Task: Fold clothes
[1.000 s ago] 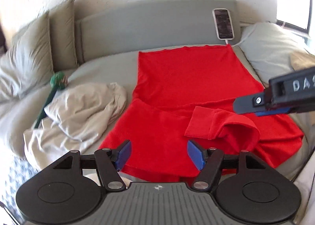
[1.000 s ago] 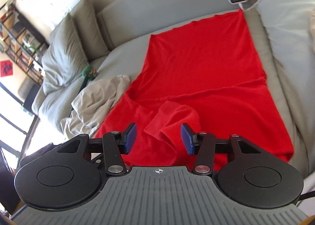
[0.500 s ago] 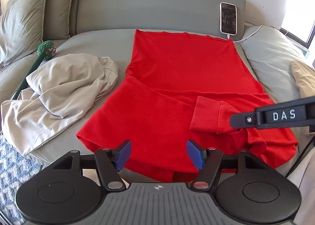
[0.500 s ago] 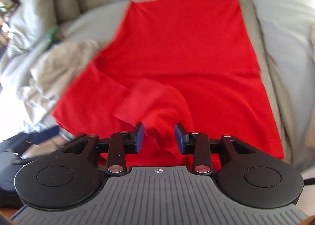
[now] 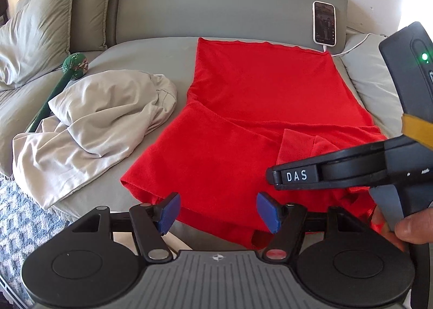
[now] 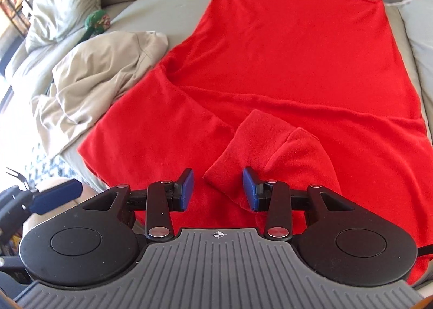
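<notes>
A red long-sleeved garment (image 5: 257, 98) (image 6: 297, 52) lies spread flat on the grey bed, with one sleeve folded across its near part. The sleeve's cuff (image 5: 295, 144) (image 6: 243, 152) points toward me. My right gripper (image 6: 217, 190) hovers just over the cuff's end. Its jaws are closing with the cuff's tip between them, and the pads are clear of the cloth. One of its black fingers (image 5: 297, 175) shows from the side in the left wrist view. My left gripper (image 5: 217, 211) stands open and empty over the garment's near edge.
A crumpled beige garment (image 5: 102, 119) lies left of the red one, with a green plush toy (image 5: 75, 62) behind it. A phone (image 5: 324, 23) on a cable leans on the headboard. Pillows (image 5: 40, 30) sit far left, a patterned rug (image 5: 16, 214) below the bed. A hand (image 5: 414, 227) holds the right gripper.
The right gripper came down and closer to the sleeve cuff, and now reaches further into the left wrist view. Its jaws narrowed a little. The left gripper barely moved.
</notes>
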Tool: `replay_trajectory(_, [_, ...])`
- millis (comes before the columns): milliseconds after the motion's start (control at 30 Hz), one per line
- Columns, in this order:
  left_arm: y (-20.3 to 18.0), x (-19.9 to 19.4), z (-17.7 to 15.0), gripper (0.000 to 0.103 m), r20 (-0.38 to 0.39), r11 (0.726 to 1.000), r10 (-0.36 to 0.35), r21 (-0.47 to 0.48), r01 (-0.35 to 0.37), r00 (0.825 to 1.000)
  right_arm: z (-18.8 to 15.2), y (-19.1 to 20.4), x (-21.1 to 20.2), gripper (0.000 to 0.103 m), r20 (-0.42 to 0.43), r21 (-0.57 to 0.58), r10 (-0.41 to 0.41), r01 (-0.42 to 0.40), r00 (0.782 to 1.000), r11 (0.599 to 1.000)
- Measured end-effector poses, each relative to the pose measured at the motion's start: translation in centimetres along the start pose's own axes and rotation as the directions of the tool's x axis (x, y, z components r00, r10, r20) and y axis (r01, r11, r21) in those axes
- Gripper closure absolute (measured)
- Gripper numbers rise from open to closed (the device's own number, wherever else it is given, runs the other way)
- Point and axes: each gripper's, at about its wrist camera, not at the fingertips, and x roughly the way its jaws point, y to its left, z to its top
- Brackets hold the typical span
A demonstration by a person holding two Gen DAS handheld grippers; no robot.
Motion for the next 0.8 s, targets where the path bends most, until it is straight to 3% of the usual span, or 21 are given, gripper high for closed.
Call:
replay_trajectory(133, [-0.3,-0.3,-0.1,0.037,0.002,1.000,0.001,0.008,-0.001,1.000,-0.6,-0.1,-0.6,0.096,0.055,-0.041,-0.059,0.062,0.997,0.997])
replay_trajectory(267, [-0.4,-0.2,-0.1,0.037,-0.001,1.000,0.014,0.008,-0.014,1.000,-0.5,-1.6,-2.9,0.097,0.141,0.033,-0.040,0.036,0.989,0.999])
replay_trajectory(333, [-0.5,-0.3,0.0,0.037,0.008,1.000,0.027,0.007,-0.027,1.000,0.2,-2.7,-5.4,0.097,0.230,0.083,0.011,-0.031,0.973,0.996])
replay_trajectory(400, [-0.6,-0.5,0.2,0.037,0.020,0.999,0.037,0.003,-0.037,0.999,0.8,-3.9,-8.9,0.097,0.361,0.116,0.051,-0.099,0.931,0.988])
replay_trajectory(500, [-0.8,-0.9,0.5,0.037,0.048,0.999,0.044,-0.009,-0.043,0.998,0.4,-6.6,-14.2,0.097,0.536,0.174,0.058,-0.178,0.842,0.968])
replay_trajectory(600, [-0.9,-0.9,0.9,0.037,0.066,0.999,0.052,-0.010,-0.051,0.996,-1.6,-10.2,-17.8,0.097,0.621,0.266,-0.014,-0.194,0.784,0.944])
replay_trajectory(667, [-1.0,-0.6,1.2,0.036,0.068,0.999,0.054,0.000,-0.054,0.996,-3.1,-13.1,-17.9,0.097,0.579,0.346,-0.039,-0.202,0.814,0.916])
replay_trajectory(800, [-0.4,0.6,2.7,0.035,0.091,0.992,0.104,0.066,-0.110,0.990,-6.6,-17.1,-13.2,0.097,0.343,0.495,-0.030,-0.154,0.939,0.855])
